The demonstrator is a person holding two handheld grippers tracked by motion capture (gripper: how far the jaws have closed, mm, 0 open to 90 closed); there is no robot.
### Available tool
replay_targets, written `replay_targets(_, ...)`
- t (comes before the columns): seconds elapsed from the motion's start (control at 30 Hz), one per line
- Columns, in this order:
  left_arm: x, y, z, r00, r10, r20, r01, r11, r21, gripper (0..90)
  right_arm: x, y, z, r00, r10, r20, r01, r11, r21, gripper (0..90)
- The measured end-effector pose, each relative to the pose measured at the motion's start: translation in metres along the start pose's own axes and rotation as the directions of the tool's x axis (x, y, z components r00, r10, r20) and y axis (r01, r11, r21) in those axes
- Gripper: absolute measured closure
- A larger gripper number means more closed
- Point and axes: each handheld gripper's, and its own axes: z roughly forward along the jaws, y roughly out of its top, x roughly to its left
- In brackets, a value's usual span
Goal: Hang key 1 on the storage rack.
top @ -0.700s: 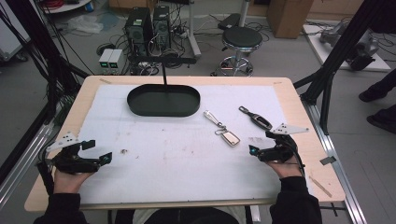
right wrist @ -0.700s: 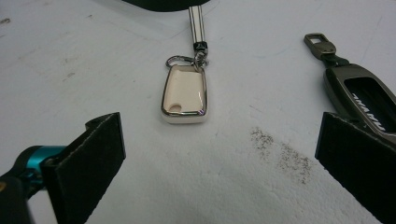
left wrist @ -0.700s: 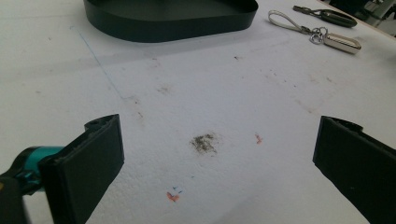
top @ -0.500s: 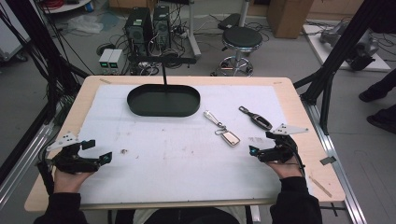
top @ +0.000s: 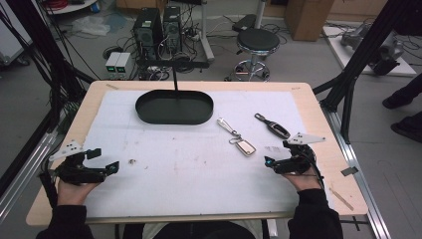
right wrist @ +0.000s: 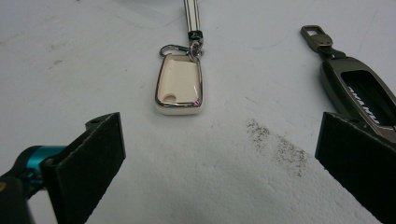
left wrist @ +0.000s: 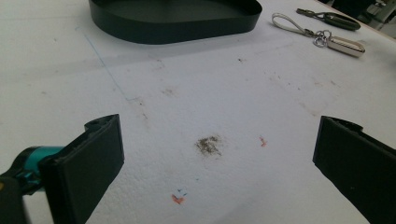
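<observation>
Nothing has shifted since the earlier frames: both hands rest where they were and the keys lie as before. The cream key fob lies flat on the white mat, ahead of the right gripper and a little toward its left jaw, clear of both pads; its ring and strap run away from the gripper. The dark key fob lies beside it, its near end just behind the right jaw. The right gripper's jaws stand wide with nothing between them. The left gripper, well apart near the mat's left edge, also gapes wide over bare mat, the black oval tray beyond it.
</observation>
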Motion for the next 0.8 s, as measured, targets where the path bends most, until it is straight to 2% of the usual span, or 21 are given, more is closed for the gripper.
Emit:
replay_targets(0.43, -0.002, -0.001, 0.002, 1.0, 0.005, -0.001, -0.005, 0.9999, 0.012, 2.3, 0.001, 0.012, 0.012, 0.9996, -0.025, 0.011, 0.025, 0.999, 0.027, 0.8)
replay_targets(0.53, -0.002, -0.001, 0.003, 1.0, 0.006, 0.001, -0.006, 0.9999, 0.016, 2.3, 0.002, 0.014, 0.015, 0.9996, -0.028, 0.001, 0.028, 0.999, 0.033, 0.8)
replay_targets(0.63, -0.003, -0.001, 0.004, 1.0, 0.006, 0.008, -0.006, 0.9999, 0.014, 2.3, 0.004, 0.018, 0.025, 0.9992, -0.039, -0.009, 0.04, 0.996, 0.08, 0.8)
replay_targets(0.8, -0.003, -0.001, 0.005, 0.9999, 0.01, 0.01, -0.01, 0.9997, 0.02, 2.3, 0.005, 0.025, 0.032, 0.9987, -0.047, -0.018, 0.048, 0.994, 0.096, 0.8)
